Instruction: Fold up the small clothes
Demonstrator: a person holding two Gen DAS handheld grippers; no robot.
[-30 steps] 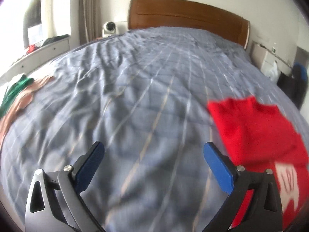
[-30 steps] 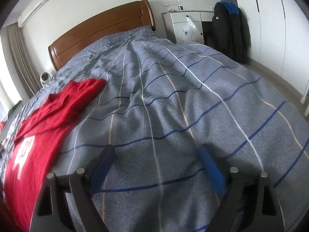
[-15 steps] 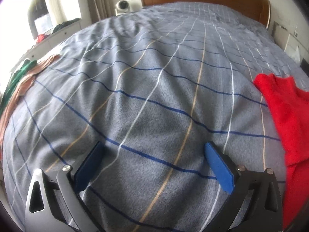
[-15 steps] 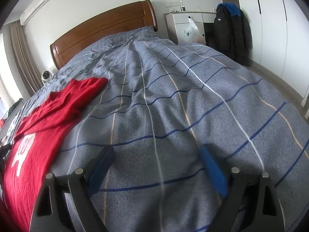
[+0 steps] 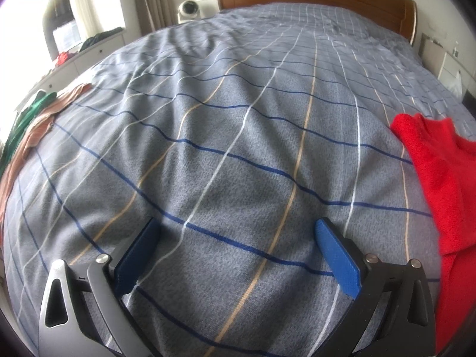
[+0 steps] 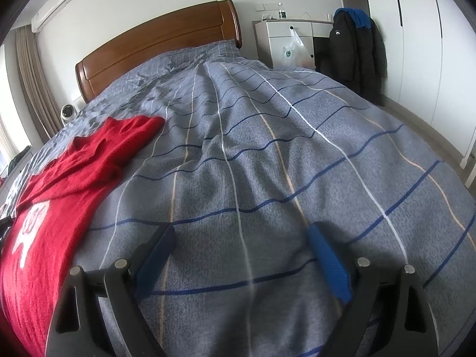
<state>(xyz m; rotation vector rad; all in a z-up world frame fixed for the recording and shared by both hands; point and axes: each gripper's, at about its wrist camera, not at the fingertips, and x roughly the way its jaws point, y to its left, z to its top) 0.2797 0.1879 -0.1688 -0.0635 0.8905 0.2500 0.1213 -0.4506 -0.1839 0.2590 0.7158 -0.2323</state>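
Observation:
A red sweater (image 6: 68,178) with a white print lies spread on the grey checked bedspread (image 6: 267,148), at the left of the right wrist view. It also shows at the right edge of the left wrist view (image 5: 440,178). My left gripper (image 5: 236,235) is open and empty over bare bedspread (image 5: 238,119), left of the sweater. My right gripper (image 6: 241,238) is open and empty over bare bedspread, right of the sweater. Neither touches the sweater.
Green and tan clothes (image 5: 29,125) lie at the bed's left edge. A wooden headboard (image 6: 160,44) is at the far end. A white dresser (image 5: 74,59) stands on the left, a nightstand (image 6: 291,38) and hanging black coat (image 6: 357,50) on the right.
The left gripper has swung left and tipped down, so the sweater slid to the right edge of its view. The right gripper has barely moved. Both stay open.

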